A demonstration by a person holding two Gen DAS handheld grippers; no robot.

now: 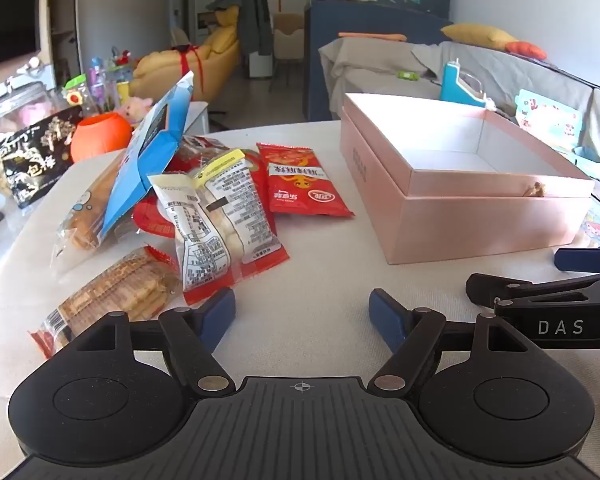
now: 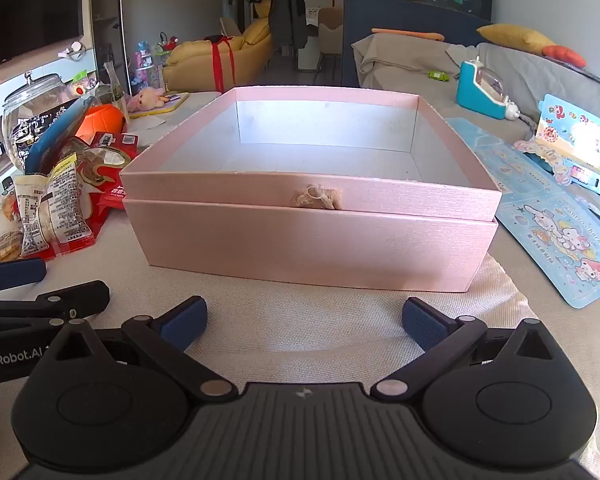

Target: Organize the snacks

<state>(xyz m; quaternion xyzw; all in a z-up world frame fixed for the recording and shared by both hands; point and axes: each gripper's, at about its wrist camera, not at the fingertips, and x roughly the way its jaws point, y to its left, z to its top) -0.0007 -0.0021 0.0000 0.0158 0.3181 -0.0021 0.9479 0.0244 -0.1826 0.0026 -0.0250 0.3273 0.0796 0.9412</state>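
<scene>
Left gripper [image 1: 302, 312] jaws spread wide, nothing between them, hovering low over the table [image 1: 320, 272] just right of the snack pile [image 1: 204, 208]. Right gripper [image 2: 304, 320] likewise wide and empty, aimed at the front wall of the pink box [image 2: 308, 240]. Box is open, sits mid-table, looks empty inside, though its near floor is hidden behind the wall so can't fully confirm.

Snacks lie heaped to the box's left: white-and-yellow packet [image 1: 220, 216] on top of red wrappers, red sachet [image 1: 304, 180] flat and separate nearest the box, cracker pack [image 1: 112, 296] closest to the left gripper, blue packet [image 1: 156, 140] leaning upright at the back.

Handling, judged: all light, crinkly film bags, slippery, soft contents; crackers likely break under a hard squeeze. Best hold is across a crimped end seam or a narrow edge, gentle pinch. Flat red sachet offers little to grab; take it at a raised corner or edge. White-and-yellow packet is puffy, easiest first pick.
</scene>
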